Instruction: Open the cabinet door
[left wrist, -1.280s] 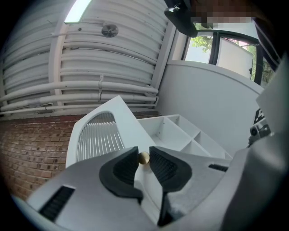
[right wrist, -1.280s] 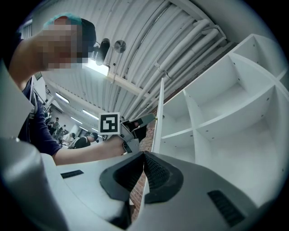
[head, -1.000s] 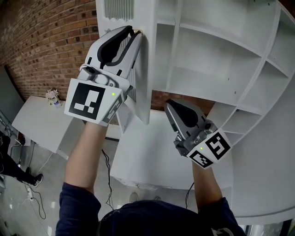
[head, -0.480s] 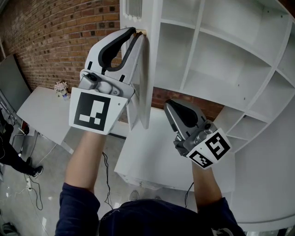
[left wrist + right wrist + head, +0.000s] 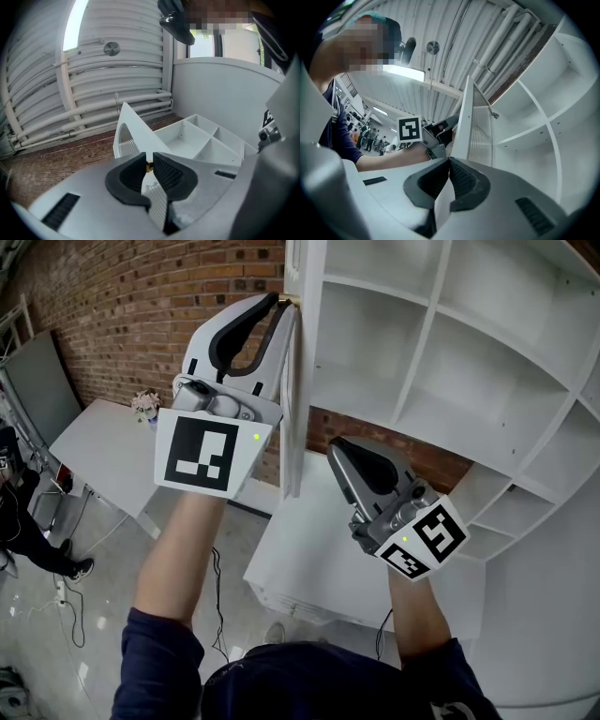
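Right gripper (image 5: 335,444): jaws pressed together, nothing held, just beside the door's lower edge.
Left gripper (image 5: 281,304): jaws closing on the cabinet door (image 5: 294,442) at its brass knob (image 5: 149,166).
Cabinet door: stands edge-on, clear of the shelves (image 5: 419,348).
Progress: judged largely open; little swing left.

The door (image 5: 292,399) stands edge-on, at an angle out from the shelves (image 5: 419,352). Right of the door the compartments are open-fronted with free room inside, and only their dividers and boards bar the way between them. Left of the door a clear gap runs out to the brick wall (image 5: 122,324). Below and left of the door a table (image 5: 108,460) juts from that wall. Below and right of the door a low cabinet (image 5: 309,559) blocks the way down. Far left of the door stands a person (image 5: 23,531), and cables (image 5: 220,615) trail over the floor beneath the door.
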### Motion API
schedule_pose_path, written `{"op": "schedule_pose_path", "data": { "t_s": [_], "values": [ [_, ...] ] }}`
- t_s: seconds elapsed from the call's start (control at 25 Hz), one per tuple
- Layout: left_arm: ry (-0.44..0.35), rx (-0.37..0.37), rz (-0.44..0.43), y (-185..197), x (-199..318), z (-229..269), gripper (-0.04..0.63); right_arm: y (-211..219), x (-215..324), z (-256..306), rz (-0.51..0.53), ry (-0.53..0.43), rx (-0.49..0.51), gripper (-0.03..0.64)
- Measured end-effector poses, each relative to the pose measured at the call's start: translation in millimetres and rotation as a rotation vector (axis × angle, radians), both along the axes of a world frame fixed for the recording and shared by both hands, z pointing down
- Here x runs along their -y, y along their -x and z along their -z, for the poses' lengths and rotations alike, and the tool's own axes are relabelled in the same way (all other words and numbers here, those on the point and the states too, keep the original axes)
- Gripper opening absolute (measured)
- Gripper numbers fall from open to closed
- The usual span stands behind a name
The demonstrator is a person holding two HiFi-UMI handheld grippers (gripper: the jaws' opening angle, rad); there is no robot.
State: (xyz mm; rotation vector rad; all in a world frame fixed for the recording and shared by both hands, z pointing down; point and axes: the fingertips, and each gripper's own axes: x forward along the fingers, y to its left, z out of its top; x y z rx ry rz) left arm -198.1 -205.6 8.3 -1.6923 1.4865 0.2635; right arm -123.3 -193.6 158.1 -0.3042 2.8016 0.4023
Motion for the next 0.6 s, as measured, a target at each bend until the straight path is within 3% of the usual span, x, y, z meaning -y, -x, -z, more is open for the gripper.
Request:
{"op": "schedule_pose_path", "data": {
  "t_s": [0.6],
  "values": [
    [0.028,-0.046,0.088,59.6,-13.9,-2.7,0.046,36.6,-12.0,-3.8,0.078,0.016,-0.004,0.02]
  ]
}}
